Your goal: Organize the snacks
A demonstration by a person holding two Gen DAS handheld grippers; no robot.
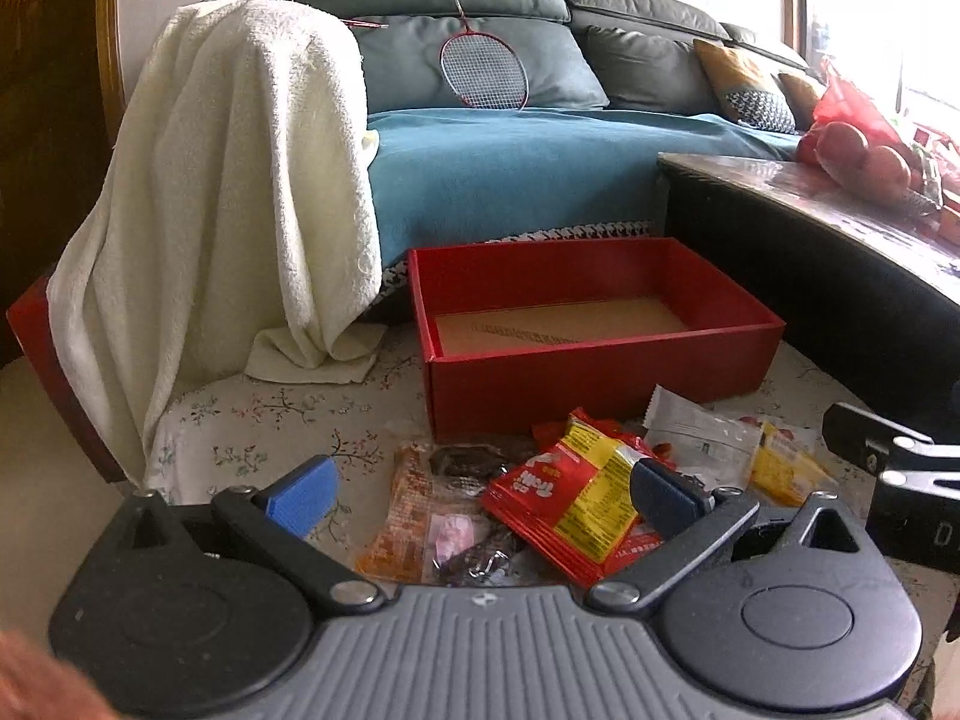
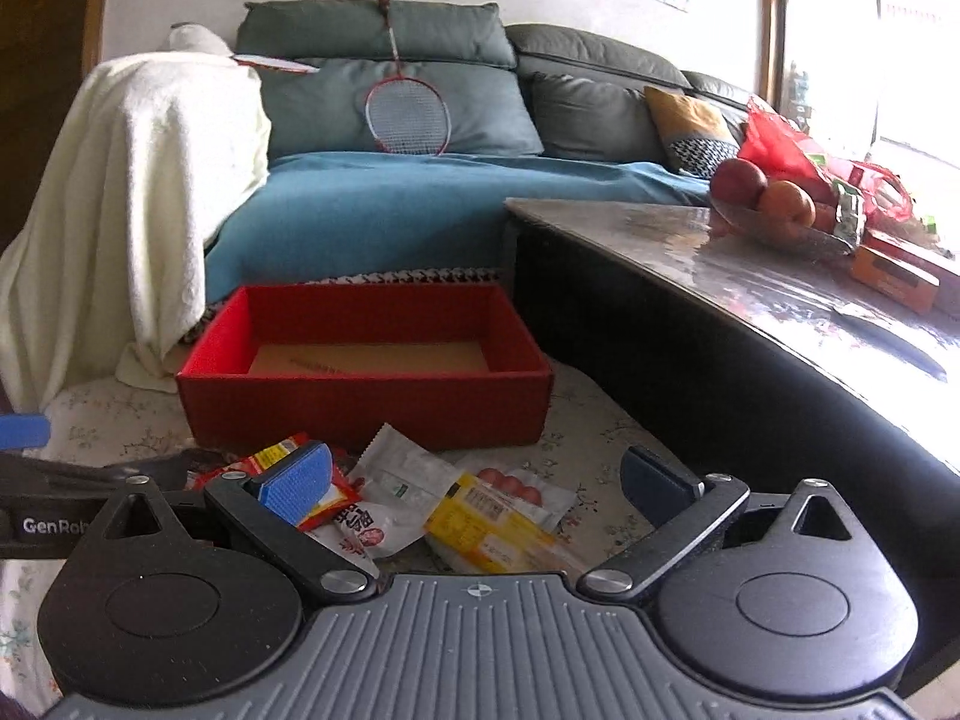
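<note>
An open red box (image 1: 594, 372) with a bare cardboard floor stands on the flowered cloth; it also shows in the right wrist view (image 2: 366, 402). A pile of snack packets lies in front of it: a red-and-yellow packet (image 1: 570, 504), an orange packet (image 1: 408, 516), dark wrapped sweets (image 1: 468, 462), a white packet (image 1: 702, 438) and a yellow packet (image 2: 486, 528). My left gripper (image 1: 480, 495) is open just above the pile, empty. My right gripper (image 2: 480, 480) is open above the white and yellow packets, empty.
A dark coffee table (image 2: 750, 300) with a fruit bowl (image 2: 774, 210) stands to the right. A sofa with a blue blanket (image 1: 510, 174), a white towel (image 1: 228, 192) and a badminton racket (image 1: 480, 69) lies behind the box.
</note>
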